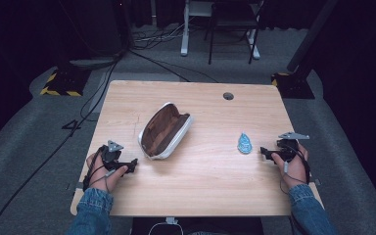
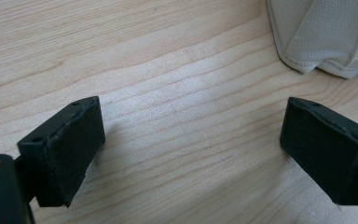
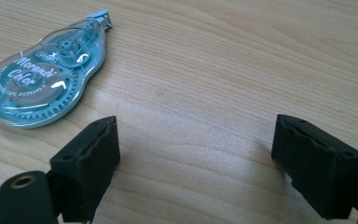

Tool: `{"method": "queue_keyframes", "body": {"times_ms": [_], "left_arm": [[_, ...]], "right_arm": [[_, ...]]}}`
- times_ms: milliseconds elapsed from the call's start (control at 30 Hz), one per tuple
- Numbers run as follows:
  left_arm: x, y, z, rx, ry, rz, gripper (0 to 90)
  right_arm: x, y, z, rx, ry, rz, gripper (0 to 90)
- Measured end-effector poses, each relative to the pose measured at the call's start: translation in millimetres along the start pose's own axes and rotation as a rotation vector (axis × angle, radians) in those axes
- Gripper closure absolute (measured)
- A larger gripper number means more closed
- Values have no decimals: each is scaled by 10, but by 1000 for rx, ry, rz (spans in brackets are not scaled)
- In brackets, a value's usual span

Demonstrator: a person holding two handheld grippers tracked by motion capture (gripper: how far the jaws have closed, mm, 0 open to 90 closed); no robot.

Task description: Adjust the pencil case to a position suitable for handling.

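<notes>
A white pencil case [image 1: 165,131] with a brown lining lies unzipped and gaping near the middle of the wooden table [image 1: 210,191]. My left gripper [image 1: 133,164] rests on the table just left of the case's near end, open, with bare wood between its jaws [image 2: 191,135]; a corner of the case [image 2: 326,37] shows beyond its right jaw. A teal correction-tape dispenser [image 1: 245,143] lies right of centre. My right gripper [image 1: 264,152] sits close to its right, open and empty [image 3: 196,144], with the dispenser [image 3: 42,79] just past its left jaw.
A round cable hole [image 1: 228,96] sits near the table's far edge. Beyond the table are loose cables [image 1: 103,88] on grey carpet, a chair and desk legs [image 1: 225,34], and stand bases with hazard striping [image 1: 58,83].
</notes>
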State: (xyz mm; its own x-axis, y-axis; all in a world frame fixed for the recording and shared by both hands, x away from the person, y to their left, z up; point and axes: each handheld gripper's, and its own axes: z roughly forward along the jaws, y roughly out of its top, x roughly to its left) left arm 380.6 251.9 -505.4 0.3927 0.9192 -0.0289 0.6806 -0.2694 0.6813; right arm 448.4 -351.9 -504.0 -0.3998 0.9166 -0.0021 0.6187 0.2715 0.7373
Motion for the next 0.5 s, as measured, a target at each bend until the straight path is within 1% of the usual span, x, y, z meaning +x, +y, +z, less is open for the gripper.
{"method": "queue_keyframes", "body": {"times_ms": [33,67,100,133,167,233,300,333,367,500], "left_arm": [[19,-9,-20,-7,0,3,103],[24,-9,-29,-11,-1,-3,133],[41,-5,-43,-8,-8,-7,173],[59,12,-57,5,-15,-24,186],[68,28,-74,11,-11,-30,190],[79,57,-116,-9,-5,-33,193],[77,67,-133,-13,-6,-37,201],[75,94,-179,-33,-15,-46,201],[73,105,-194,-36,-24,-57,206],[44,148,-266,-46,-27,-58,208]], "right_arm": [[1,-1,0,0,0,0,154],[1,-2,-1,0,0,0,154],[1,-2,-2,-1,0,1,155],[0,-3,-2,-2,0,-1,155],[1,-5,-3,-3,1,1,155],[0,-6,-5,-3,1,1,156],[0,-7,-6,-3,1,1,156],[0,-6,-6,-3,1,1,156],[0,-7,-6,-3,0,1,156],[0,-7,-6,-2,0,1,156]]}}
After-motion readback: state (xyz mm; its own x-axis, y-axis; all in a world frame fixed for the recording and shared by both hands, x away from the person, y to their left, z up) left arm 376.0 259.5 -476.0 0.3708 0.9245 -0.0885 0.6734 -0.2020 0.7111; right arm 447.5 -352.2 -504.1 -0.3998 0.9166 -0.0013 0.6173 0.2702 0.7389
